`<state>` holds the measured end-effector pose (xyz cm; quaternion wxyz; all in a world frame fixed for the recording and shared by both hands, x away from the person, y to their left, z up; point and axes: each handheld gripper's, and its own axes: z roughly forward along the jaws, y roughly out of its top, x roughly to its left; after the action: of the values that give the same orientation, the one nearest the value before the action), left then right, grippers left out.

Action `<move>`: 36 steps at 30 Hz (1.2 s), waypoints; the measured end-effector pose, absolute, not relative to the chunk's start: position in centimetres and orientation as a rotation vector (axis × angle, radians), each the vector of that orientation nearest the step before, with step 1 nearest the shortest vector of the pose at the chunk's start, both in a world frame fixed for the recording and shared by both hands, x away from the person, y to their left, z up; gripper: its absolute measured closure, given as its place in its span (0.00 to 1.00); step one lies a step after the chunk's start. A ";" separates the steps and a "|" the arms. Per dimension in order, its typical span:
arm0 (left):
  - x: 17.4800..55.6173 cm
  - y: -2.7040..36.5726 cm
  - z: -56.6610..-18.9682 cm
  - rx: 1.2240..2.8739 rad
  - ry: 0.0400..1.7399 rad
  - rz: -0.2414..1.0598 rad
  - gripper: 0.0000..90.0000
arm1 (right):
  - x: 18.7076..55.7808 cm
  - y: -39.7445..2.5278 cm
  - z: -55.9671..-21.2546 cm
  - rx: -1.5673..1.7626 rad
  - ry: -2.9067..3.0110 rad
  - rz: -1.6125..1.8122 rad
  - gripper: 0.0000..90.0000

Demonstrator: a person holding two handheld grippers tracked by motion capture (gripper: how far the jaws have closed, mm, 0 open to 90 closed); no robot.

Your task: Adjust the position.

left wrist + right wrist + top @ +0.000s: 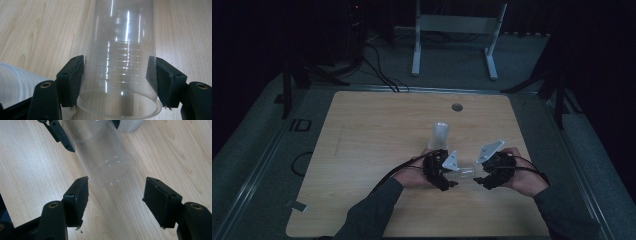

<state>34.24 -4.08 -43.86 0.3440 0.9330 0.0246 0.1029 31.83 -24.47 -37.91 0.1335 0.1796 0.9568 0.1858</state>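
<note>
The work surface was a light wooden table (362, 150) with rounded corners and a round grommet hole (457, 107) near its far edge. It stood in a dim room on grey carpet, with cables (377, 65) trailing across the floor behind it and a white metal frame (455, 35) beyond.

The left gripper (117, 82) was clamped on a clear plastic cup (122, 62) near its rim, both pads pressed against the ribbed wall. The cup lay on its side low over the near middle of the table, its base pointing toward the right gripper (115, 202). That gripper's jaws stood wide apart, just short of the cup's base and not touching it.

A stack of clear cups (441, 135) stood upright just beyond the left gripper.
</note>
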 end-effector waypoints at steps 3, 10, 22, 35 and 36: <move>34.2 -4.1 -43.9 2.425 0.060 0.266 0.35 | 31.9 -24.3 -38.0 0.510 2.783 0.538 0.40; 34.3 -4.0 -43.9 2.428 0.057 0.254 0.35 | 31.9 -23.8 -38.1 0.475 2.806 0.516 0.39; 34.2 -4.1 -44.0 2.440 0.041 0.250 0.35 | 32.0 -23.0 -38.5 0.418 2.843 0.468 0.37; 33.9 -4.3 -44.2 2.454 0.018 0.259 0.35 | 32.1 -22.3 -39.1 0.385 2.873 0.423 0.34; 33.9 -4.3 -44.1 2.457 0.012 0.259 0.35 | 32.2 -22.2 -39.1 0.380 2.875 0.421 0.34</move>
<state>33.86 -4.31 -44.12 0.3293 0.9390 0.0048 0.0991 32.17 -22.24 -39.13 0.1052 0.1290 0.9756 0.1429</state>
